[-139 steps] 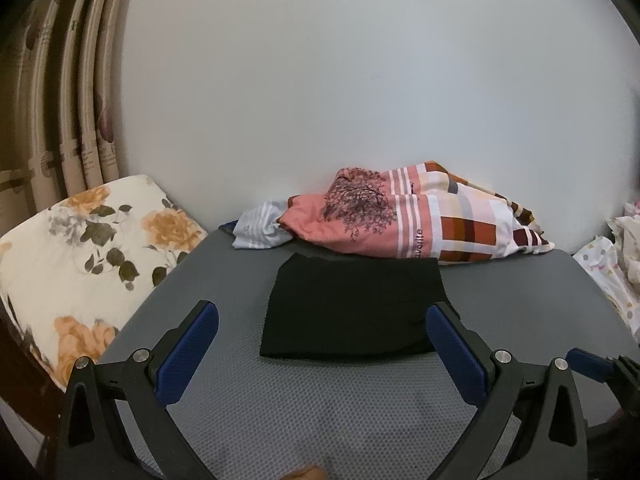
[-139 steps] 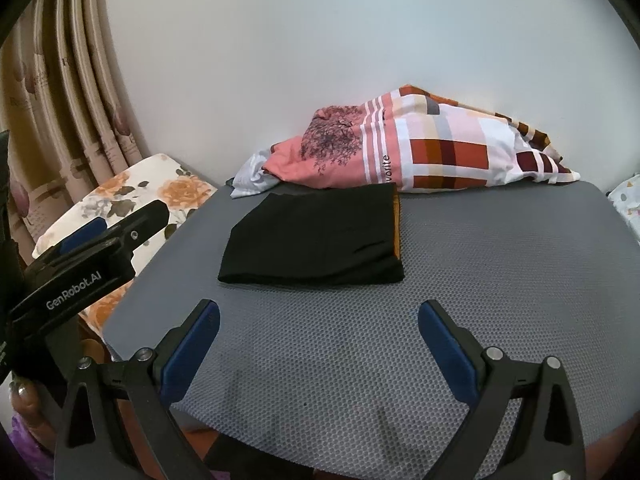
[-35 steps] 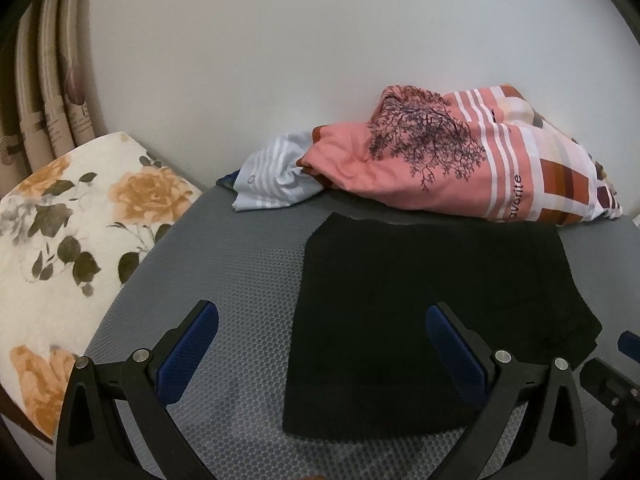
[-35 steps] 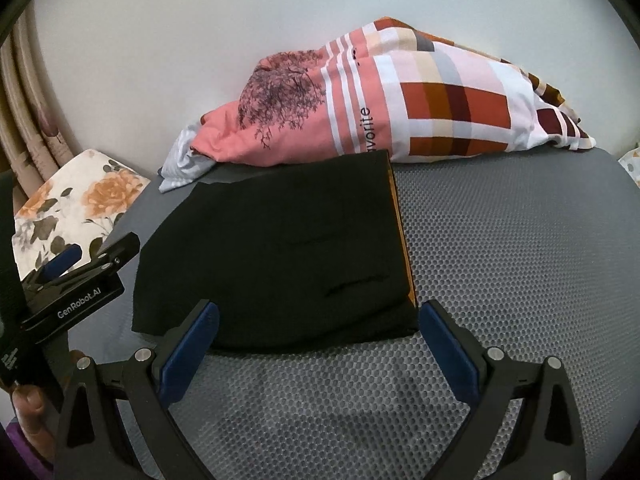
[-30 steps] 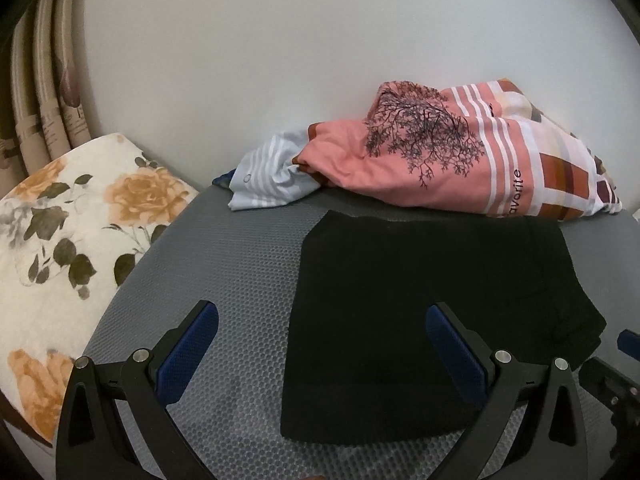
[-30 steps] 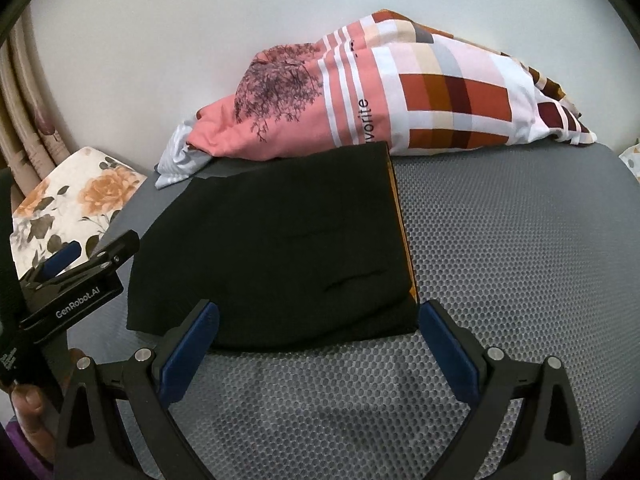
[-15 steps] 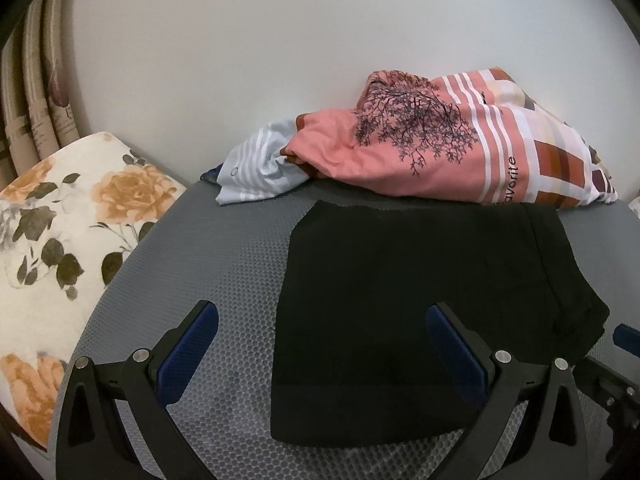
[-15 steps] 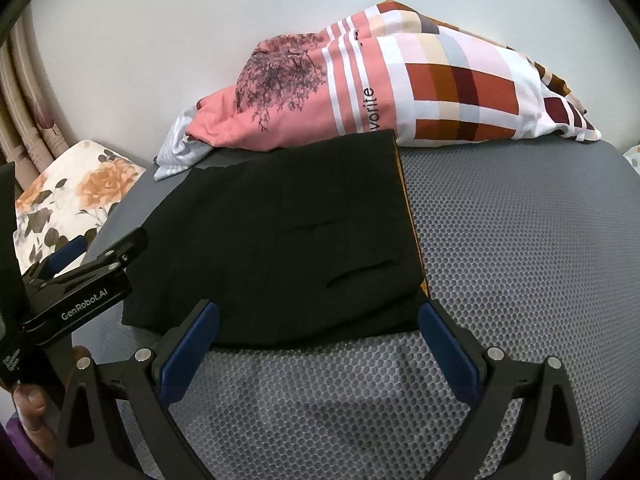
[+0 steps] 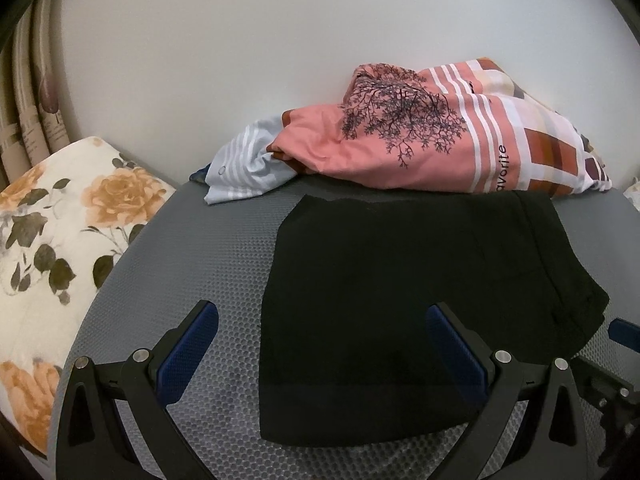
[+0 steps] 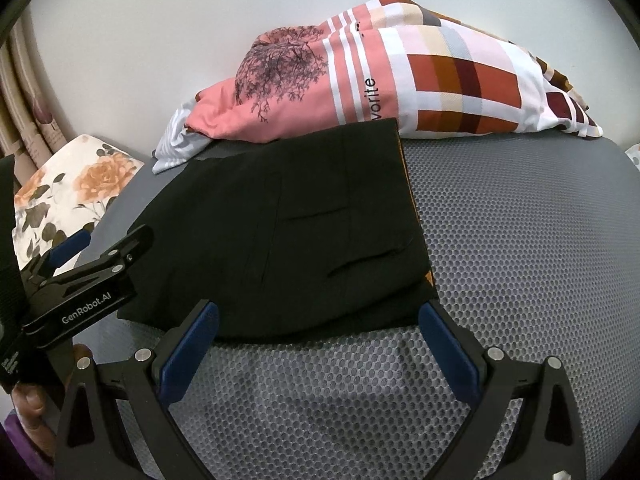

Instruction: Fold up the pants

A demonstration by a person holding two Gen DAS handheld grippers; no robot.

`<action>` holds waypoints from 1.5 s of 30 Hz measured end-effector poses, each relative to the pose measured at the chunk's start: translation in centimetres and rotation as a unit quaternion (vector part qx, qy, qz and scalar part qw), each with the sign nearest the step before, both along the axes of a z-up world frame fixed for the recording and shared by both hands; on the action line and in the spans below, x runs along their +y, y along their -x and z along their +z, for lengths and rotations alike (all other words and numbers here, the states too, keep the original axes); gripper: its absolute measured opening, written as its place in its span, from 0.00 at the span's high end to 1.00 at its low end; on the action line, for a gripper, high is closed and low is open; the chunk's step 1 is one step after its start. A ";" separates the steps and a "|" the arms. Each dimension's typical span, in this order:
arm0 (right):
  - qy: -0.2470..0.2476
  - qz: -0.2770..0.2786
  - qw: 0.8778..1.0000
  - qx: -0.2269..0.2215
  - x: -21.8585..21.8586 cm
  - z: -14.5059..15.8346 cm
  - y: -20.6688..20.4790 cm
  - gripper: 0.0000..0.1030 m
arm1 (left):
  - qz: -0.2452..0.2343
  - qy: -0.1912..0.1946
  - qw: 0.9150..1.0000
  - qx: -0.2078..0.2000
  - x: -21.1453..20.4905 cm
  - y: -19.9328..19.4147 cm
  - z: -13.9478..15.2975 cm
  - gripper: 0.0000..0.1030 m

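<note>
- Far left, pale curtains [image 9: 28,120] hang in long, rounded pleats against a smooth white wall [image 9: 280,40].
- Beside them sits a soft cushion [image 9: 60,240], cream cloth printed with orange roses and dark leaves.
- The grey mat [image 10: 520,240] covering the surface has a honeycomb mesh texture and a gently rounded edge.
- The left gripper [image 9: 322,346] hangs low over the near edge of the mat with its black fingers spread wide and nothing between them; one blue pad [image 9: 188,346] is over bare mesh, the other over the cloth.
- From the right wrist view this tool shows side-on at the left, lettered "GenRobot.AI", with a fingertip of the person's hand [image 10: 30,400] curled under its handle.
- The pants [image 9: 400,300] lie flat in the middle of the mat, folded into a neat rectangle of matte black fabric; a pocket slit and seams show on top, and a thin orange strip runs along the right edge.
- Behind them, against the wall, a crumpled white striped cloth [image 9: 244,164] is tucked beside a puffy bundle of bedding [image 10: 400,80], salmon pink with a black tree print, white stripes and rust checks. The far edge of the pants touches it.
- The right gripper [image 10: 318,346] is level and just short of the near fold, fingers apart and empty, its blue pads bracketing that edge.
</note>
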State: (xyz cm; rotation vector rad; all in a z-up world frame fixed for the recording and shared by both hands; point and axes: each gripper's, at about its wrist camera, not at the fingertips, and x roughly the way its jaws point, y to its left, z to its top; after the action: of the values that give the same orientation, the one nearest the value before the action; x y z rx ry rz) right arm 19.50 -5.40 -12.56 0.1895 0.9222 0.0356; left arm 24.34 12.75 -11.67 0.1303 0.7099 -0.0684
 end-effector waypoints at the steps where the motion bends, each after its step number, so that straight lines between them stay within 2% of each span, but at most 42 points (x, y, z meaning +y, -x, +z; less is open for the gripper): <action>1: 0.000 0.000 1.000 0.000 0.0 0.0 0.0 0.03 | 0.000 0.000 1.000 0.000 0.0 0.0 0.0 0.00; 45: 0.000 0.001 1.000 0.010 0.3 -1.3 -0.2 0.03 | -0.008 0.003 1.000 0.001 -0.8 0.0 -0.4 0.00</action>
State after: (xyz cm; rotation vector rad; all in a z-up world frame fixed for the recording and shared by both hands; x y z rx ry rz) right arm 19.69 -5.13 -13.87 0.1899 0.9424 0.0355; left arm 24.36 11.96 -12.12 0.1309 0.7108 -0.0850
